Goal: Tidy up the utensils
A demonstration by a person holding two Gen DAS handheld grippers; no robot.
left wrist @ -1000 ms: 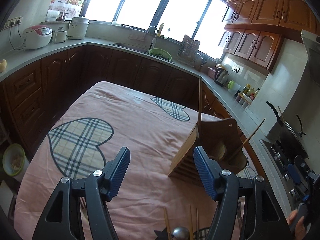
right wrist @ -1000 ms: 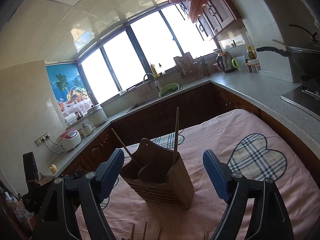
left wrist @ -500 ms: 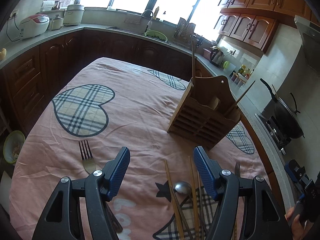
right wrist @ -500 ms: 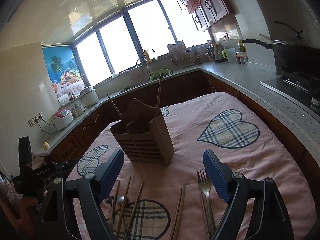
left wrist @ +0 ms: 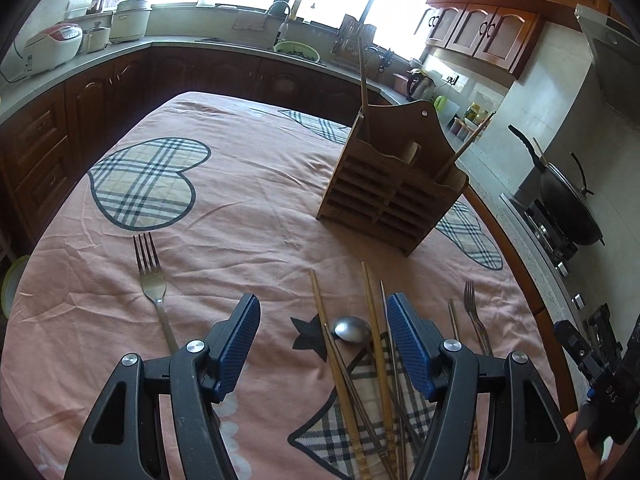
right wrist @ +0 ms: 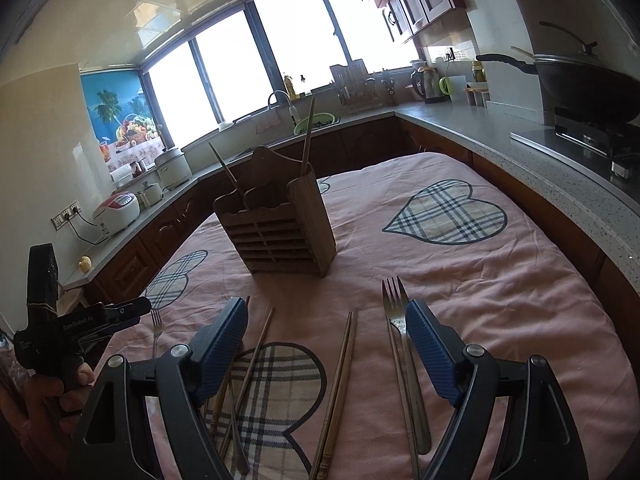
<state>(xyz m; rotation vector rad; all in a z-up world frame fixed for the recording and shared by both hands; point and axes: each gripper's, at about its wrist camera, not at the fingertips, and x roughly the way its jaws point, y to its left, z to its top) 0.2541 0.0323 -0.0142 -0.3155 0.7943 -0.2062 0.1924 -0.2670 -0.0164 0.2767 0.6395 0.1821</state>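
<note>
Both claws gape empty, short of the rack (right wrist: 280,232). The fork (right wrist: 404,344) lies lengthwise toward it, just inside the right claw's (right wrist: 326,344) right finger; left claw (left wrist: 322,340) straddles chopsticks (left wrist: 374,344).

holder (left wrist: 394,184) behind chopsticks (left wrist: 374,332), forks (right wrist: 396,320) flanking

Blown-out windows (right wrist: 280,52) (fisheye-bent edges), sharp foreground.

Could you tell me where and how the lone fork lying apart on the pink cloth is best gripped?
Probably mid-handle, from above, fingers straddling its narrow width: the lone fork lies flat, tines pointing away, nothing beside it. The open left gripper is nearer.
</note>
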